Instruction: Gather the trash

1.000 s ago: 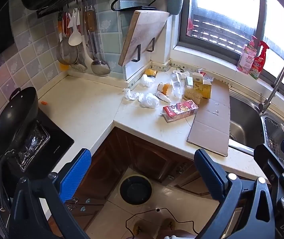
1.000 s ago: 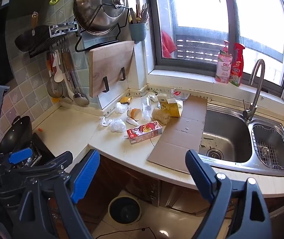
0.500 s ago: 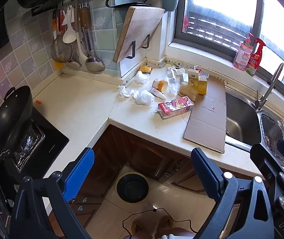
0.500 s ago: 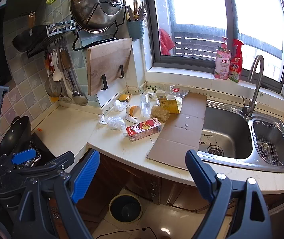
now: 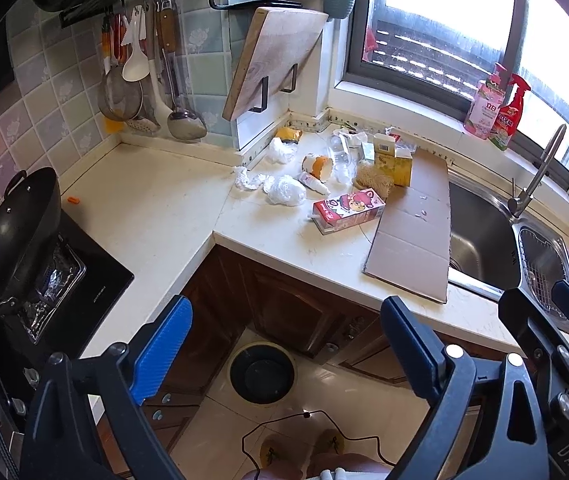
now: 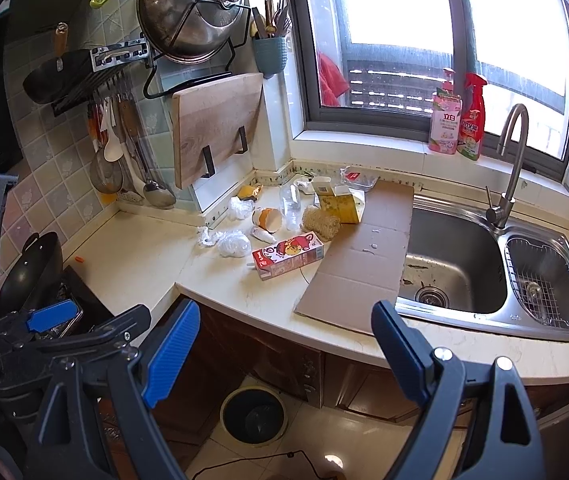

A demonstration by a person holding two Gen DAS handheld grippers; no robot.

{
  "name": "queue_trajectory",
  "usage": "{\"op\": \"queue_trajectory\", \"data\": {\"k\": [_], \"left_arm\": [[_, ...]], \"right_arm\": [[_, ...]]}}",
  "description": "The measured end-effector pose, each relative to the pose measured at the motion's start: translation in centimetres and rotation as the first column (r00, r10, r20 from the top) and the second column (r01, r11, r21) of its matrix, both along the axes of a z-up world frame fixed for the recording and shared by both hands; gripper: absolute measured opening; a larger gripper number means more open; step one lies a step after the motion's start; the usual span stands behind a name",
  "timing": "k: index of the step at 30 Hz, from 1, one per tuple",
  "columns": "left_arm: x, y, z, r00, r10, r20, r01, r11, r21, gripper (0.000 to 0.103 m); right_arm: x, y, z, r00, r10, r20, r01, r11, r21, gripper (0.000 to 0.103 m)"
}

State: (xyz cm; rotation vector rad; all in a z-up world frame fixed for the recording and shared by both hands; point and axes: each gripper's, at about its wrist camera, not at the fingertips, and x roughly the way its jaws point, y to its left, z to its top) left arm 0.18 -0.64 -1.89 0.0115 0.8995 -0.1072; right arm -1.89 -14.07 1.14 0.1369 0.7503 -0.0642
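Trash lies in the counter corner: a red carton (image 5: 348, 210) (image 6: 289, 255), crumpled white plastic (image 5: 286, 194) (image 6: 233, 243), a clear bottle (image 6: 290, 206), a yellow box (image 5: 394, 166) (image 6: 342, 206), a noodle block (image 6: 321, 222) and a flat cardboard sheet (image 5: 414, 236) (image 6: 364, 258). A dark round bin (image 5: 262, 372) (image 6: 253, 414) stands on the floor below the counter edge. My left gripper (image 5: 284, 344) and right gripper (image 6: 282, 346) both hang open and empty, back from the counter and above the bin.
A steel sink (image 6: 448, 262) with a tap (image 6: 510, 168) lies right of the cardboard. A black wok (image 5: 14, 232) sits on the stove at left. A cutting board (image 6: 216, 124) and utensils (image 5: 140, 84) hang on the tiled wall. Two bottles (image 6: 458, 120) stand on the sill.
Both views have shifted slightly, drawing back a little from the counter. The trash has not moved and both grippers stay open.
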Motion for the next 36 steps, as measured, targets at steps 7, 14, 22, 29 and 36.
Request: {"op": "queue_trajectory", "data": {"k": [7, 14, 22, 29, 36], "left_arm": [[-0.2, 0.0, -0.2, 1.0, -0.003, -0.009, 0.003, 1.0, 0.0, 0.094], [-0.2, 0.1, -0.1, 1.0, -0.002, -0.007, 0.002, 1.0, 0.0, 0.094], [-0.4, 0.1, -0.2, 1.0, -0.003, -0.008, 0.003, 1.0, 0.002, 0.094], [-1.2, 0.9, -0.5, 1.0, -0.006, -0.013, 0.006, 1.0, 0.014, 0.094], [-0.9, 2.0, -1.0, 0.999, -0.012, -0.033, 0.013, 0.999, 0.033, 0.094]], "right_arm": [[-0.2, 0.0, -0.4, 1.0, -0.003, -0.006, 0.003, 1.0, 0.006, 0.089], [-0.3, 0.0, -0.5, 1.0, -0.003, -0.006, 0.003, 1.0, 0.005, 0.089], [-0.4, 0.1, -0.5, 1.0, -0.003, -0.007, 0.003, 1.0, 0.006, 0.089], [-0.6, 0.2, -0.9, 1.0, -0.005, -0.011, 0.005, 1.0, 0.011, 0.089], [-1.2, 1.7, -1.9, 0.999, -0.014, -0.034, 0.015, 0.999, 0.033, 0.089]]}}
